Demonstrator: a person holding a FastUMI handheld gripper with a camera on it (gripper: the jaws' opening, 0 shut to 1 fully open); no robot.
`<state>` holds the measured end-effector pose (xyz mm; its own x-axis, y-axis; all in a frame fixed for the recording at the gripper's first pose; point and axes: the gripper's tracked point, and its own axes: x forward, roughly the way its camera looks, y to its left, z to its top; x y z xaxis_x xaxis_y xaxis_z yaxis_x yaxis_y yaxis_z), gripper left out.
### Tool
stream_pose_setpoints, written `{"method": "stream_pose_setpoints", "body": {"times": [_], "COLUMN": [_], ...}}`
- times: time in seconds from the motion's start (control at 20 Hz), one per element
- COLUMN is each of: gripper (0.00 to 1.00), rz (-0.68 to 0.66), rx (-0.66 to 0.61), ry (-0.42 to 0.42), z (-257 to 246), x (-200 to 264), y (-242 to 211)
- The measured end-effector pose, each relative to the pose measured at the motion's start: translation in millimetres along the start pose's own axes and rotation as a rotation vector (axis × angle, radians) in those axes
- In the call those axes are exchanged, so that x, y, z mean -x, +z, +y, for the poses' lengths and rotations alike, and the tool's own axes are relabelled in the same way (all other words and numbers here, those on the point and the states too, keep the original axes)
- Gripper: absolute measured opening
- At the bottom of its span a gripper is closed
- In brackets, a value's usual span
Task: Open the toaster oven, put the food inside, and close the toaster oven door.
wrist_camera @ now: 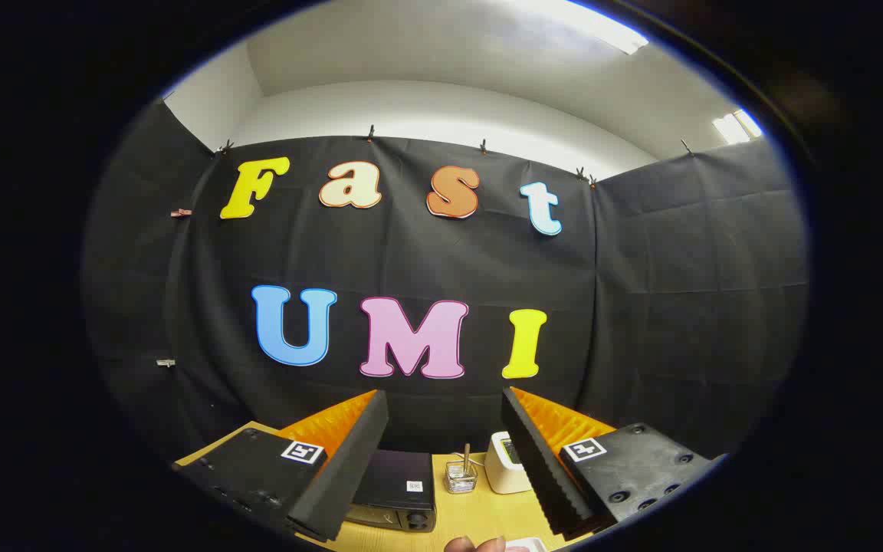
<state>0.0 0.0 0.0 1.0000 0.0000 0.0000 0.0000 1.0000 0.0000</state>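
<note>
Gripper (445, 414) held high above a wooden table (480, 514), fingers spread wide apart with nothing between them; ridged pads facing inward, orange behind them, a square marker on each black finger base. Seen below through the gap: black toaster oven (395, 491) on the table, nearer the left finger, its top and a knob at the front corner showing, door state impossible to tell from this angle. Just right of it, a small wire holder (461, 475) with a stick standing in it; right again, a white appliance (506, 463) partly hidden by the right finger. Nearest of all, a brown rounded piece of food (474, 544) and, beside it, something pale pink (526, 544), both cut off.
</note>
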Motion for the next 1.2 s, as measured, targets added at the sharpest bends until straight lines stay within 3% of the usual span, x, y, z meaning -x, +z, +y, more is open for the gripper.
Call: {"method": "stream_pose_setpoints", "body": {"times": [0.85,1.2], "gripper": [0.97,0.98], "rz": [0.004,0.108], "rx": [-0.031,-0.101], "ry": [0.034,0.086], "z": [21,97], "x": [3,-7], "y": [-10,-97]}}
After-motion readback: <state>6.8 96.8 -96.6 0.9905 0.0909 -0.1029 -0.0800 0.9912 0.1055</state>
